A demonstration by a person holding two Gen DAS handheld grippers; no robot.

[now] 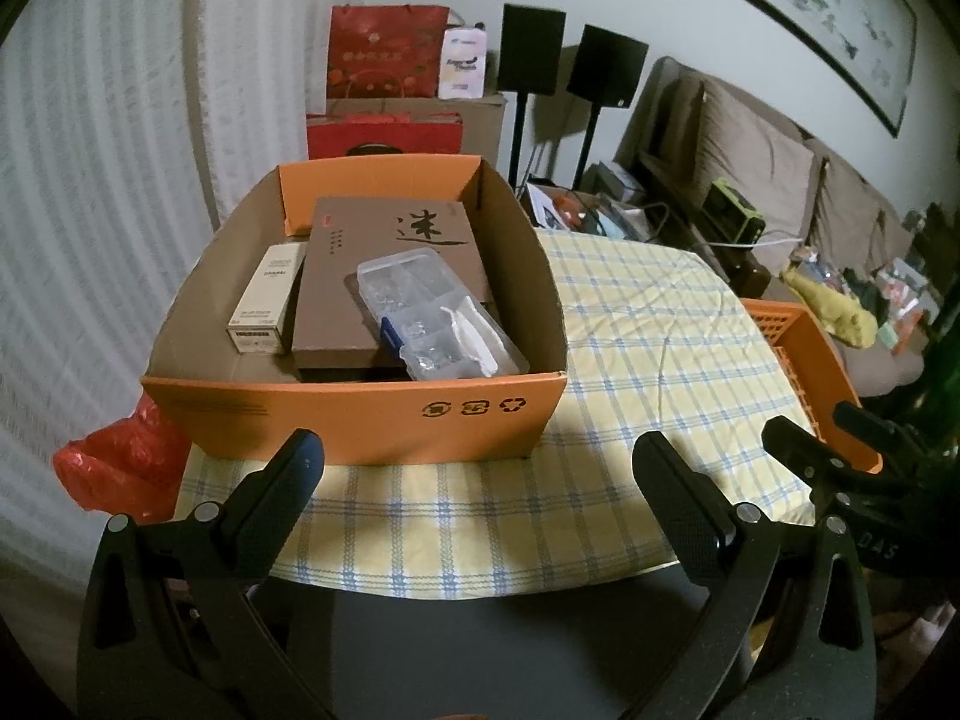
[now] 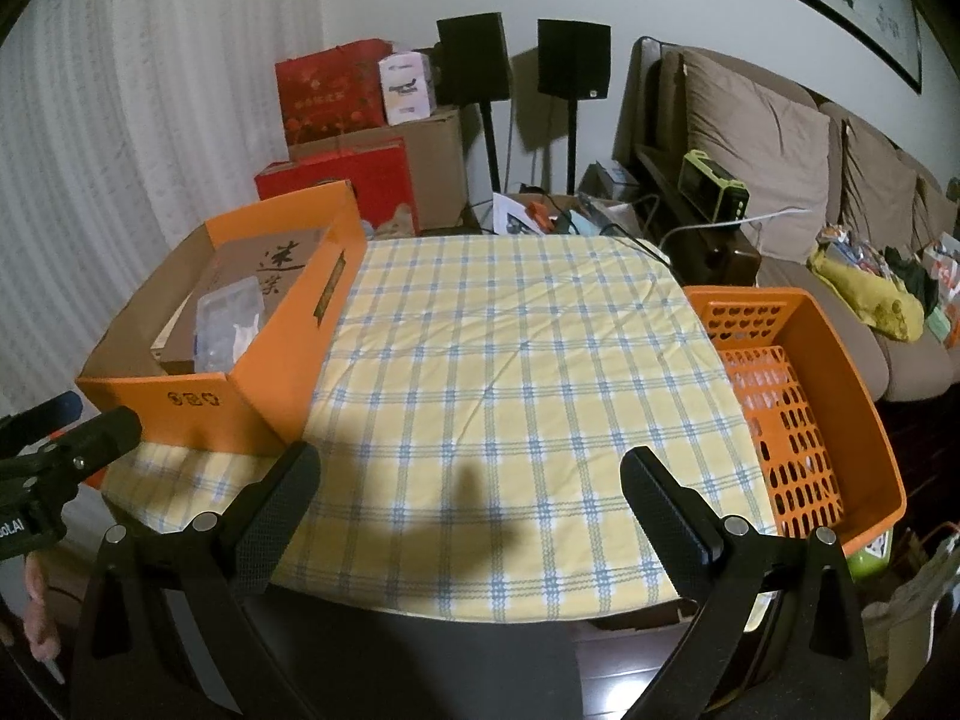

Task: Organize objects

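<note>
An orange cardboard box (image 1: 360, 420) stands on the left of the checked tablecloth (image 1: 630, 360). Inside lie a brown book-like box (image 1: 384, 276), a white Chanel carton (image 1: 267, 300) and a clear plastic compartment case (image 1: 432, 312). My left gripper (image 1: 480, 462) is open and empty, just in front of the box. My right gripper (image 2: 471, 474) is open and empty above the cloth's (image 2: 510, 360) front edge, between the cardboard box (image 2: 240, 360) and an empty orange plastic basket (image 2: 840, 372) at the right. The basket also shows in the left wrist view (image 1: 804, 360).
A red plastic bag (image 1: 120, 462) hangs left of the table. Red gift bags (image 2: 336, 90), cardboard cartons and two black speakers (image 2: 570, 60) stand behind it. A cluttered sofa (image 2: 840, 180) runs along the right. The left gripper's fingers (image 2: 114, 426) show at the right wrist view's left edge.
</note>
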